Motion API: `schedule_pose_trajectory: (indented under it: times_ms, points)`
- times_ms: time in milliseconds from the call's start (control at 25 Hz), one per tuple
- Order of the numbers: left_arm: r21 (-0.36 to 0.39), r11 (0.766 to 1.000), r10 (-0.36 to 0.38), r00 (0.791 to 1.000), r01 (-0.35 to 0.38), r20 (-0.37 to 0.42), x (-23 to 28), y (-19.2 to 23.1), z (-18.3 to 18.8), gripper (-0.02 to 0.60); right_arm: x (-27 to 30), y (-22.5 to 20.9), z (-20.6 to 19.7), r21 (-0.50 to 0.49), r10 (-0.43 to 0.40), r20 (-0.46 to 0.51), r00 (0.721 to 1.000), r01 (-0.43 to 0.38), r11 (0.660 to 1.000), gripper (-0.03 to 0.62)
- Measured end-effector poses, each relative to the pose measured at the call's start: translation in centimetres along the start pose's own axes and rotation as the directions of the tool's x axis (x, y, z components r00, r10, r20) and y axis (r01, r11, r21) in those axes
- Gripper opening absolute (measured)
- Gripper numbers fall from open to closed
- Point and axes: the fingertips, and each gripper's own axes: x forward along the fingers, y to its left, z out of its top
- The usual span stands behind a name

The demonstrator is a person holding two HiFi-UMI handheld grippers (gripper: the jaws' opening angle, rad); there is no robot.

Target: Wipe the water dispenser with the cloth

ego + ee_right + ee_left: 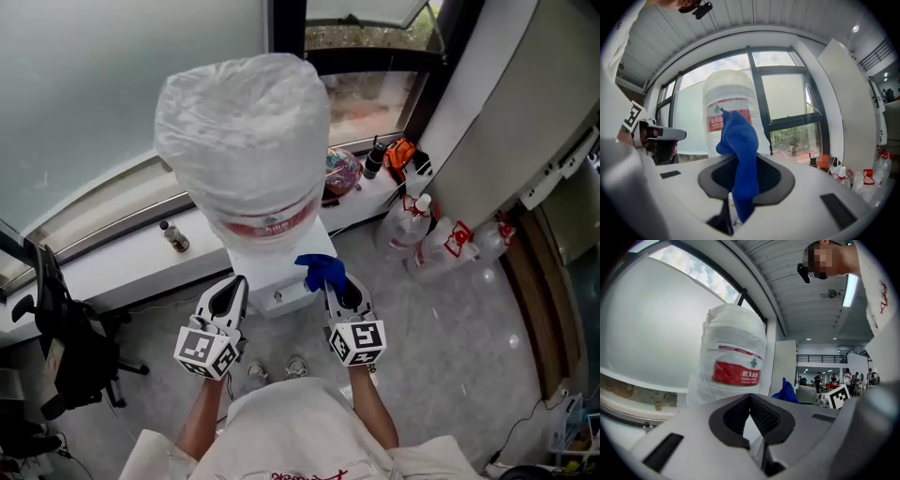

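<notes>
A white water dispenser stands by the window, topped with a big bottle wrapped in clear plastic with a red label. My right gripper is shut on a blue cloth, which sticks up between its jaws just in front of the dispenser's top. My left gripper hovers at the dispenser's front left, jaws shut with nothing between them. The bottle fills the middle of the right gripper view.
A white window ledge holds a small brown bottle, a colourful round thing and dark bottles. Plastic jugs with red labels sit on the floor at right. A black office chair stands at left.
</notes>
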Motion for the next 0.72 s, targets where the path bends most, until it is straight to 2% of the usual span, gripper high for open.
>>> schedule_pose_trajectory:
  times_ms: [440,720]
  points:
    - [-0.036,0.999,-0.015,0.999,0.017,0.042,-3.6,0.3,0.1,0.011,-1.8,4.6,0.9,-0.030,0.010,0.017,1.000,-0.010,0.999,0.092]
    - [-0.047,0.999,-0.020,1.000,0.021,0.022,-10.0,0.8,-1.3,0.009,-4.9,9.7,-0.7,-0.013,-0.010,-0.007,1.000,0.010,1.000,0.092]
